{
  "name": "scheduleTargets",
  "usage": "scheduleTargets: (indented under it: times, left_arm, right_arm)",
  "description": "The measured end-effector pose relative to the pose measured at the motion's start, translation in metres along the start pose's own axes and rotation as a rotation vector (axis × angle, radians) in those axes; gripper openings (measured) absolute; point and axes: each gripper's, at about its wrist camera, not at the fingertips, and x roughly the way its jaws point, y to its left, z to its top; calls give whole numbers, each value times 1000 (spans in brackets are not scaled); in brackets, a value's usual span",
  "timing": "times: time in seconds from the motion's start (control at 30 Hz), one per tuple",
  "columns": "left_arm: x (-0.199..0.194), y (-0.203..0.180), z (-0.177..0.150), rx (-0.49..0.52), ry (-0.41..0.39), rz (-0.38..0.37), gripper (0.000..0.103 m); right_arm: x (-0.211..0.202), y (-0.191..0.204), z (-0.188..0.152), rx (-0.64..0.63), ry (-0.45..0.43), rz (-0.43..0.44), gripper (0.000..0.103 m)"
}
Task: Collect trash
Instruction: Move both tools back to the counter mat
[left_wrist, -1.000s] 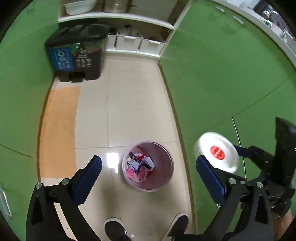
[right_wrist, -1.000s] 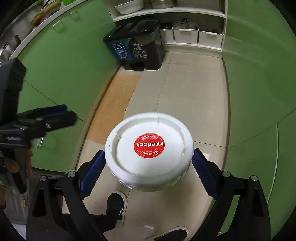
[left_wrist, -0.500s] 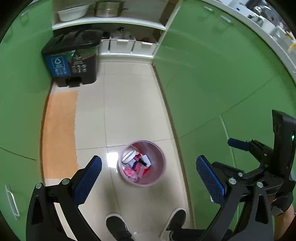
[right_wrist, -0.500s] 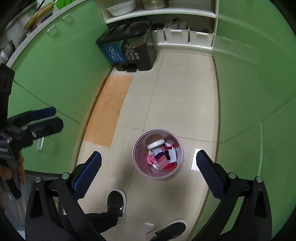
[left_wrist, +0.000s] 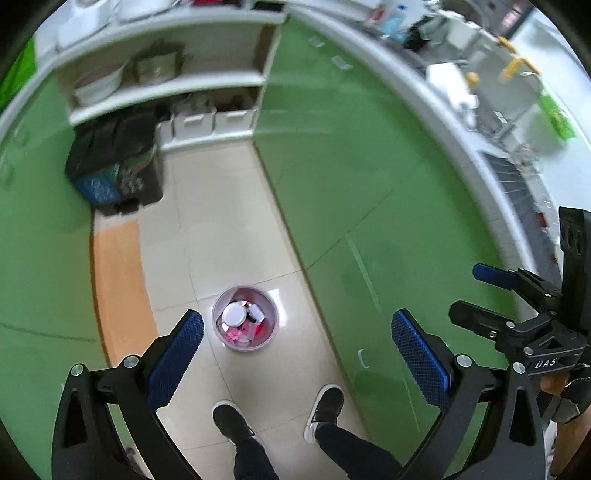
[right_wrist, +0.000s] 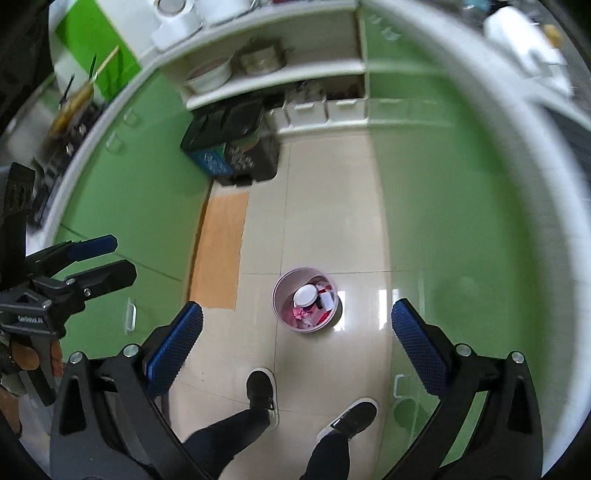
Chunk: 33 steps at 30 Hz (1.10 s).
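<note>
A small pink waste basket (left_wrist: 269, 325) stands on the tiled floor between the green cabinets; it also shows in the right wrist view (right_wrist: 280, 314). A white round jar (left_wrist: 234, 314) lies in it on red and pink scraps, also seen from the right wrist (right_wrist: 306, 295). My left gripper (left_wrist: 295, 350) is open and empty, high above the basket. My right gripper (right_wrist: 295, 343) is open and empty, also high above it. Each gripper shows at the edge of the other's view.
A black and blue pedal bin (left_wrist: 114, 166) stands at the far end under white shelves (left_wrist: 166, 88) with a pot and bowls. An orange mat (right_wrist: 219, 251) lies along the left cabinets. The person's two feet (left_wrist: 280, 410) stand just behind the basket. A worktop with clutter (left_wrist: 498, 92) runs along the right.
The right gripper opened and let go of the white jar, which now lies in the pink basket. Both grippers have since risen well above the floor.
</note>
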Motion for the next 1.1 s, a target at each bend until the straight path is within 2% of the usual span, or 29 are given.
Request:
scheduleTargets:
  times: [0.1, 0.27, 0.57, 0.87, 1.1]
  left_arm:
    - [-26, -38, 19, 64, -13, -13, 98]
    - [-47, -107, 40, 167, -40, -53, 98]
    - [-35, -252, 51, 354, -27, -160, 98]
    - [-9, -368, 47, 487, 11, -224, 98]
    - [17, -429, 52, 602, 49, -260, 98]
  right_arm:
    - [-55, -23, -4, 59, -48, -23, 100]
    - [-120, -70, -20, 147, -118, -71, 100]
    - [-213, -190, -86, 339, -204, -196, 100]
    - [-258, -272, -130, 449, -238, -286, 100]
    - [-263, -318, -136, 522, -238, -334, 100]
